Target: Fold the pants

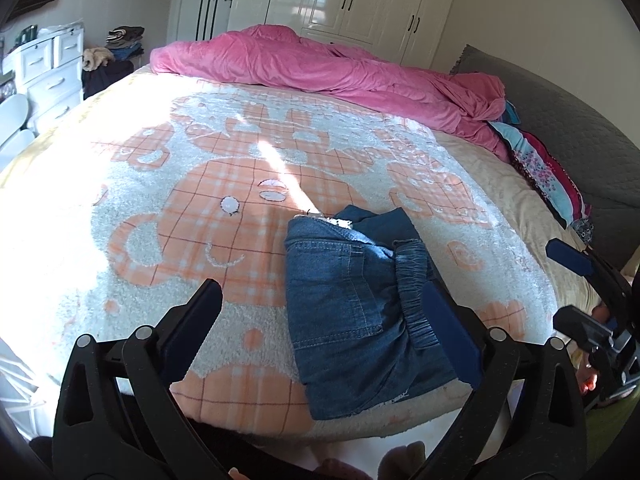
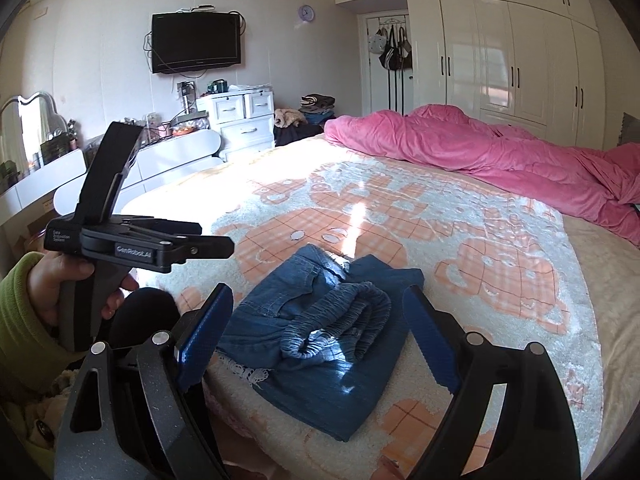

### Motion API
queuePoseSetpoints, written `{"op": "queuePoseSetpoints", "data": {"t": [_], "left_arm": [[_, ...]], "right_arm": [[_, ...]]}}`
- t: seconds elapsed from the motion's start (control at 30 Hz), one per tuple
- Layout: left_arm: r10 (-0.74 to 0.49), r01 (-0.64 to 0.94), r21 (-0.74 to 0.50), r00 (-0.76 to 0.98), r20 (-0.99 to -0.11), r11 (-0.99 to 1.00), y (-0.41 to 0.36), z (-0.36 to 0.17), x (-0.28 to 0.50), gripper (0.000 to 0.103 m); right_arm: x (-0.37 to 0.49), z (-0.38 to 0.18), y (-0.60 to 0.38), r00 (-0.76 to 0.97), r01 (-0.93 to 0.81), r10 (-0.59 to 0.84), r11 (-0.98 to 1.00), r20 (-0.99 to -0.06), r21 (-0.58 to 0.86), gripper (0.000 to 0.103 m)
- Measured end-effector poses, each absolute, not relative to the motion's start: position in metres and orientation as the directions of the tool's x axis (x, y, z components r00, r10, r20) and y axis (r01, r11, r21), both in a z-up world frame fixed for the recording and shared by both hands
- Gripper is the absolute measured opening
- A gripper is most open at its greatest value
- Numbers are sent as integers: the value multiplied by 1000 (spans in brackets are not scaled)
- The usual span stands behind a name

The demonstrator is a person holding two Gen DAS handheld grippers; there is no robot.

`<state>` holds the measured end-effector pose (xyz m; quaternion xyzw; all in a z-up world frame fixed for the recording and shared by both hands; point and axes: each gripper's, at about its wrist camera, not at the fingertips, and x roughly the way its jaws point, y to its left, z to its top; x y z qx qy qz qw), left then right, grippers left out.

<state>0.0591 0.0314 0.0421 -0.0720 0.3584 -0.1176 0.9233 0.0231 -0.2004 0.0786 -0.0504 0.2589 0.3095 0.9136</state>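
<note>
A small pair of blue denim pants [image 1: 352, 308] lies folded into a compact bundle near the front edge of the bed, its elastic waistband [image 2: 340, 320] bunched on top. My left gripper [image 1: 320, 292] hovers over the pants, open, with nothing between its blue pads; its right finger [image 1: 448, 328] overlaps the waistband in the picture. My right gripper [image 2: 318, 296] is open too, and the pants lie beyond its fingers, untouched. In the right wrist view a hand in a green sleeve [image 2: 24, 320] holds the left gripper [image 2: 220, 246] out at the left.
The bed carries an orange and white plaid blanket [image 1: 240, 208]. A crumpled pink duvet [image 1: 320, 64] lies along its far side, and folded colourful clothes [image 1: 540, 168] sit beside a grey headboard [image 1: 568, 128]. White wardrobes [image 2: 520, 60], a white dresser [image 2: 244, 120] and a wall TV [image 2: 196, 42] line the room.
</note>
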Motion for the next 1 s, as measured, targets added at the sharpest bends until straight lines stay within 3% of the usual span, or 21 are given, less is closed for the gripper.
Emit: {"op": "queuePoseSetpoints", "data": {"t": [1.0], "left_arm": [[-236, 99, -227, 650, -723, 969, 39, -16, 84, 93]], "right_arm": [[92, 6, -222, 615, -362, 383, 914, -689, 184, 86]]}}
